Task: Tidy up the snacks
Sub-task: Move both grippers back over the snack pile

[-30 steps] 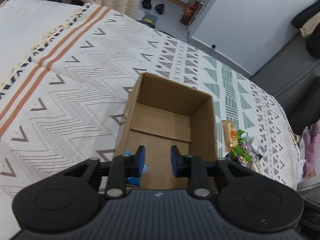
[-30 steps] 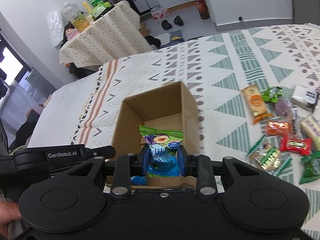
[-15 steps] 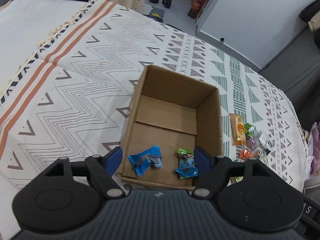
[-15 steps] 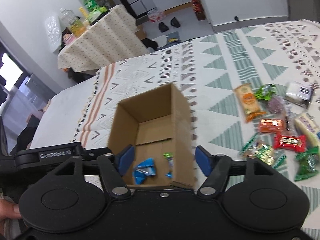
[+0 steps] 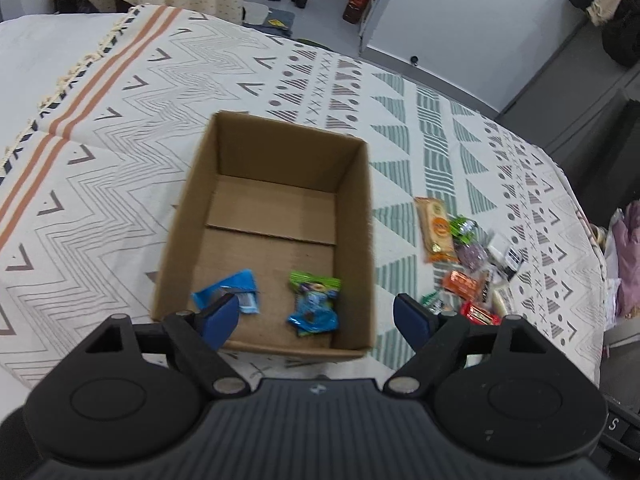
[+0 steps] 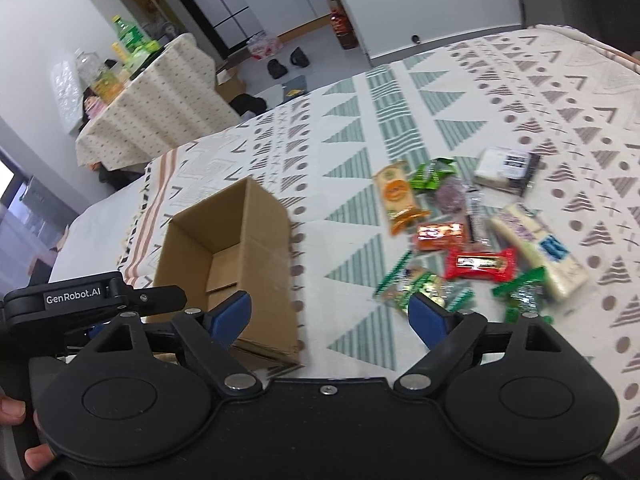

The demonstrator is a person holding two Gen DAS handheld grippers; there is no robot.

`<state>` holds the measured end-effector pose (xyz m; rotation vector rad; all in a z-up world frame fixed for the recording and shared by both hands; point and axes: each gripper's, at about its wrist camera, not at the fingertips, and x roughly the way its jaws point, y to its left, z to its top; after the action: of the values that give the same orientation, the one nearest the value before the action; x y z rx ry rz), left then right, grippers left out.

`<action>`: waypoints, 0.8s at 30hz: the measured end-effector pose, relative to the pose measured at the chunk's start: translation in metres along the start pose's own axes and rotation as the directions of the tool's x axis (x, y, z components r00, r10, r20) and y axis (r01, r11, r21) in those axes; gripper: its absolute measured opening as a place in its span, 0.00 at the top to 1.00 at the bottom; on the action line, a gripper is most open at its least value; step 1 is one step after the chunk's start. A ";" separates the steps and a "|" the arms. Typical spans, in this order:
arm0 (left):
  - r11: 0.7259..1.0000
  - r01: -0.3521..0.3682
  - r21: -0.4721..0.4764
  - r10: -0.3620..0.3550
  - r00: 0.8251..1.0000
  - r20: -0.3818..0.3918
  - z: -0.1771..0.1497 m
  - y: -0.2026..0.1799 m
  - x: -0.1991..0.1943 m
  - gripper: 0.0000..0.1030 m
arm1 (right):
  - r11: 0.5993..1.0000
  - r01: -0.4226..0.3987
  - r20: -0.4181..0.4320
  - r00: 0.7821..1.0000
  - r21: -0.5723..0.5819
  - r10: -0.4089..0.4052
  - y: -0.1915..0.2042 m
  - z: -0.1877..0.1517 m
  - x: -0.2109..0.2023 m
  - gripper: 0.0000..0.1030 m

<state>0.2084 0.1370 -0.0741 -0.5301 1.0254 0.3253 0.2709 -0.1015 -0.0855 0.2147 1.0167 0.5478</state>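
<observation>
An open cardboard box sits on a patterned cloth with grey zigzags, orange stripes and green triangles. On the box floor, near its front wall, lie two snacks: a blue packet to the left and a blue-and-green packet to the right, apart from each other. The left gripper hangs above the box's near edge with its blue-padded jaws spread wide and nothing between them. The right gripper is likewise spread wide and empty, set over the cloth between the box and a loose pile of snacks to the right of the box. In that pile are an orange packet, a red bar, a cream wrapper, a white-and-black pack and several green-wrapped sweets, some touching or overlapping. A hand shows at the lower left of the right wrist view
</observation>
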 end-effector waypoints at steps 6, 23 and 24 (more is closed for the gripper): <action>1.000 0.009 0.027 -0.009 1.000 -0.008 -0.008 -0.024 0.003 0.18 | 1.000 0.011 0.012 1.000 0.029 -0.011 -0.026 -0.001 -0.011 0.17; 0.993 0.016 0.118 -0.012 0.999 -0.034 -0.029 -0.088 0.016 0.18 | 0.991 0.018 0.018 1.000 0.132 -0.020 -0.094 -0.010 -0.026 0.17; 0.993 0.017 0.119 -0.014 0.999 -0.033 -0.030 -0.091 0.017 0.18 | 0.990 0.017 0.016 1.000 0.139 -0.019 -0.097 -0.011 -0.025 0.18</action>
<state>0.2398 0.0448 -0.0770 -0.4361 1.0648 0.2404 0.2833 -0.1979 -0.1127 0.3326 1.0400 0.4584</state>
